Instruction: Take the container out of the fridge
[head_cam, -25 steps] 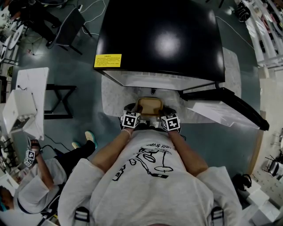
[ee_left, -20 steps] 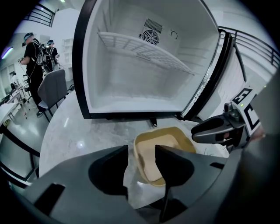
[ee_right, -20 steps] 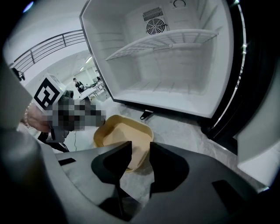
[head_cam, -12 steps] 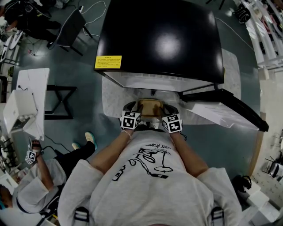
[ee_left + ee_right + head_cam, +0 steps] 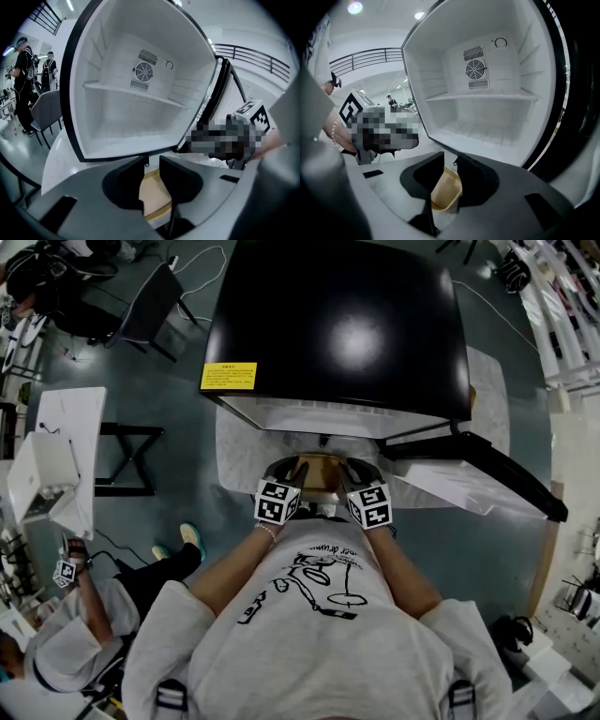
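Grip | left gripper (image 5: 151, 161) and right gripper (image 5: 449, 161) fingers had just closed, clenching opposite rims of tan rectangular plastic container (image 5: 319, 468) | likely to balance it level, mid-frame.

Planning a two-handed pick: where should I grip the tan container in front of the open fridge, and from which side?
Probably its left and right rims, coming from each side: the container is wide and open-topped, so its thin rim suits a pinch.
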{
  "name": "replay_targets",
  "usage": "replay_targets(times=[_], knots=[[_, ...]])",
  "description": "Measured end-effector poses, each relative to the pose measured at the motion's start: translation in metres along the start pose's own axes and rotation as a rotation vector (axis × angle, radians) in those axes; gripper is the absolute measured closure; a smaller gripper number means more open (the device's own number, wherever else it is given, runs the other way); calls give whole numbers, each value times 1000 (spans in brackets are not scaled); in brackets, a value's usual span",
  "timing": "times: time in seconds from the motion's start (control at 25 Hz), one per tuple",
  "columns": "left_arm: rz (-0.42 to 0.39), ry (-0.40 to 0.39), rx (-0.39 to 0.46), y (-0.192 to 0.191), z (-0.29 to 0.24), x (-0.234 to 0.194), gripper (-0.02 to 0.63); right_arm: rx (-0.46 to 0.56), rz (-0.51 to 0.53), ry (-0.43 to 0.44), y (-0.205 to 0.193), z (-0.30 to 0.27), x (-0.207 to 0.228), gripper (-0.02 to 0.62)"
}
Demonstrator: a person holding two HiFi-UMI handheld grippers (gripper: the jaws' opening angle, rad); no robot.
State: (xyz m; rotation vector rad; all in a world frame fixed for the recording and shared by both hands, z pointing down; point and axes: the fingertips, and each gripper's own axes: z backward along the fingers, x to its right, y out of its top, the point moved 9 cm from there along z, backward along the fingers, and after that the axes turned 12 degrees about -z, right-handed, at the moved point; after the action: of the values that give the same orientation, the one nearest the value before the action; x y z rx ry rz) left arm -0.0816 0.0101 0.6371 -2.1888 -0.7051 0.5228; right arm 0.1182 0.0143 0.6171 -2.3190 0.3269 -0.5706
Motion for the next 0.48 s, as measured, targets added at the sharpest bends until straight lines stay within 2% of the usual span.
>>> replay_targets(times=[0.24, 0.48], knots=[[-47, -21, 96, 40, 18, 10, 520, 73, 27, 30, 28, 18, -12, 503], [-43, -33, 178, 73, 37, 15, 540, 139, 38, 59, 55, 38, -24, 519]])
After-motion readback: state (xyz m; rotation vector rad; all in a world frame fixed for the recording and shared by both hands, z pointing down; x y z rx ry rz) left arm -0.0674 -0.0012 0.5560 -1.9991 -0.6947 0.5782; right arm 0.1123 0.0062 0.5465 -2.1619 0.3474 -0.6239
